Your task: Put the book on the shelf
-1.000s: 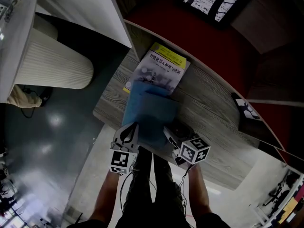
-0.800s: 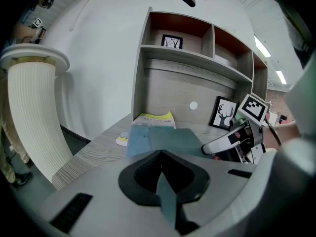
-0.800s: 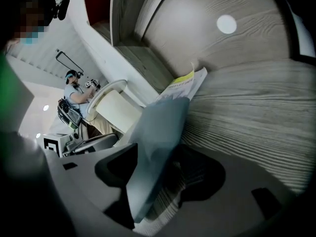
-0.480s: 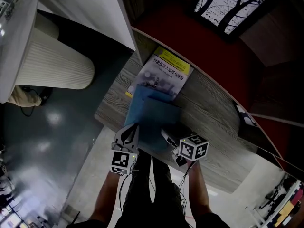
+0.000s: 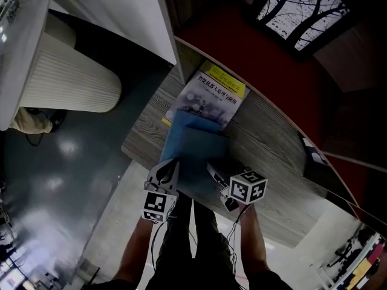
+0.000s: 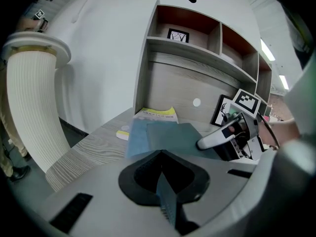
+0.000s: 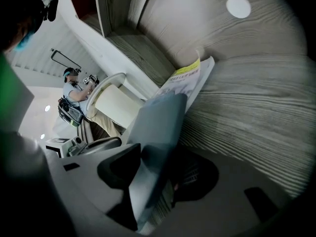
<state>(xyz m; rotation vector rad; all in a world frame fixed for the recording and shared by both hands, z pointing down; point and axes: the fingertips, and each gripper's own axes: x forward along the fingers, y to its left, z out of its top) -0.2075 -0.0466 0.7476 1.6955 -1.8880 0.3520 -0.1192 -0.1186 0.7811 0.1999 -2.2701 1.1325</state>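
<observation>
On the grey wood desk (image 5: 272, 144) lie three stacked books. A yellow-and-white book (image 5: 213, 94) is at the back, a light blue one (image 5: 176, 132) over it, and a dark blue book (image 5: 202, 156) on top. My right gripper (image 5: 213, 171) is at the dark blue book's near right corner, its jaws closing. In the right gripper view the dark blue book (image 7: 158, 127) fills the gap of the right gripper (image 7: 153, 177). My left gripper (image 5: 168, 168) hangs at the books' near left edge, apart from them. The left gripper (image 6: 163, 181) is shut and holds nothing. The shelf (image 6: 197, 58) rises behind the desk.
A white ribbed column (image 5: 66, 83) stands left of the desk above the dark floor. A small framed picture (image 6: 177, 35) sits in an upper shelf compartment, and a marker card (image 6: 224, 110) leans on the back panel. A yellow note (image 6: 122, 134) lies on the desk. A person (image 7: 74, 100) stands far off.
The head view has drifted slightly. The right gripper has shifted a little at the dark blue book's near corner. The books and the left gripper stay where they were.
</observation>
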